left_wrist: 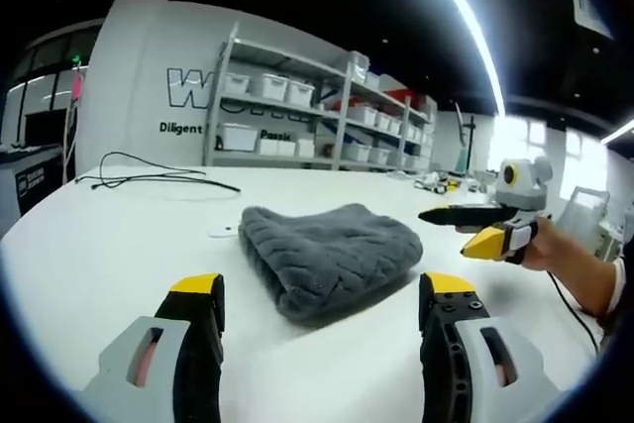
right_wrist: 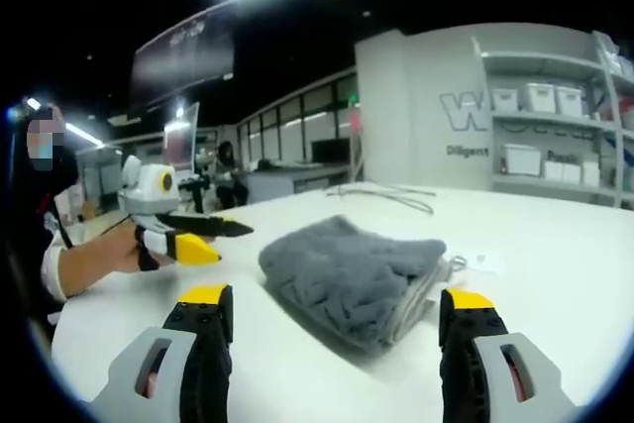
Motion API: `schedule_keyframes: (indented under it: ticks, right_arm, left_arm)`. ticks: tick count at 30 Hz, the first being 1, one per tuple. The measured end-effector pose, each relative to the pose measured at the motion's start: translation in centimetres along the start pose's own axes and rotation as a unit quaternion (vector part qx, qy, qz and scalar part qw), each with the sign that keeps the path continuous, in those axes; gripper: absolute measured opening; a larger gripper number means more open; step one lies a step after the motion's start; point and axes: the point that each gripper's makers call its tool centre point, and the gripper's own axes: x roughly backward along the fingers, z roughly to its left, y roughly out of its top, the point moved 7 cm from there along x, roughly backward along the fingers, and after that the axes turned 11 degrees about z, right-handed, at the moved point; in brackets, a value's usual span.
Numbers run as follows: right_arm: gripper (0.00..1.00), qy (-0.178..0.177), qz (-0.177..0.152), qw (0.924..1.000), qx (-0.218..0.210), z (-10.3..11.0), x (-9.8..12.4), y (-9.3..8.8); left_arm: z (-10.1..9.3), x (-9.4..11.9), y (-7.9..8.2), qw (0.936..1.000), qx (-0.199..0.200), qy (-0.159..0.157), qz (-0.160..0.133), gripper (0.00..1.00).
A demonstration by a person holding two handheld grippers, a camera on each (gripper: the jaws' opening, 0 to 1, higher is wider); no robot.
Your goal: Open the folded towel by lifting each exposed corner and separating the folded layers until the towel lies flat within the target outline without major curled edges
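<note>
A folded grey towel lies in a thick bundle on the white table. In the left gripper view my left gripper stands open just in front of the towel's near fold, with nothing between its yellow-tipped jaws. The right gripper, held by a hand, hovers open to the right of the towel, apart from it. In the right gripper view the towel lies ahead of my open right gripper, its stacked layers showing on the right side. The left gripper is to the towel's left.
A black cable lies on the far part of the table, and a small white tag sits by the towel's far left. Shelves with white bins stand behind. A person's sleeve is at the table's edge.
</note>
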Motion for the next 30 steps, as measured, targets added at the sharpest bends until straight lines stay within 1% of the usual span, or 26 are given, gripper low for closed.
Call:
schedule_keyframes:
  ticks: [3, 5, 9, 10, 15, 20, 24, 30]
  right_arm:
    - [0.85, 0.003, -0.008, 0.9999, -0.007, -0.17, -0.25, -0.16]
    - [0.85, 0.003, -0.010, 0.9999, -0.011, -0.08, -0.30, -0.10]
    - [0.85, 0.005, -0.015, 0.9999, -0.003, 0.21, -0.12, 0.31]
    - [0.85, 0.004, -0.015, 0.9999, -0.003, 0.22, -0.09, 0.32]
    - [0.85, 0.002, -0.017, 0.9999, -0.002, 0.22, 0.09, 0.41]
    - [0.84, 0.001, -0.013, 0.9999, 0.003, 0.21, 0.04, 0.42]
    - [0.83, -0.003, -0.012, 0.9999, 0.004, 0.13, 0.00, 0.46]
    - [0.82, -0.005, -0.017, 0.9998, 0.005, -0.03, 0.04, 0.72]
  left_arm:
    - [0.19, -0.22, -0.06, 1.0000, -0.003, 0.003, -0.005, 0.79]
    - [0.25, -0.24, 0.08, 0.9999, -0.006, 0.003, -0.015, 0.79]
    - [0.28, -0.17, 0.38, 0.9997, -0.001, 0.000, -0.025, 0.79]
    - [0.28, -0.16, 0.41, 0.9998, 0.001, -0.001, -0.021, 0.79]
    - [0.16, -0.08, 0.43, 0.9997, -0.018, 0.004, -0.018, 0.79]
    - [-0.25, -0.12, 0.44, 0.9996, -0.016, 0.000, -0.022, 0.77]
    - [-0.22, -0.23, 0.25, 0.9997, -0.015, 0.006, -0.016, 0.77]
    - [-0.31, -0.30, 0.29, 0.9999, -0.010, 0.005, -0.013, 0.76]
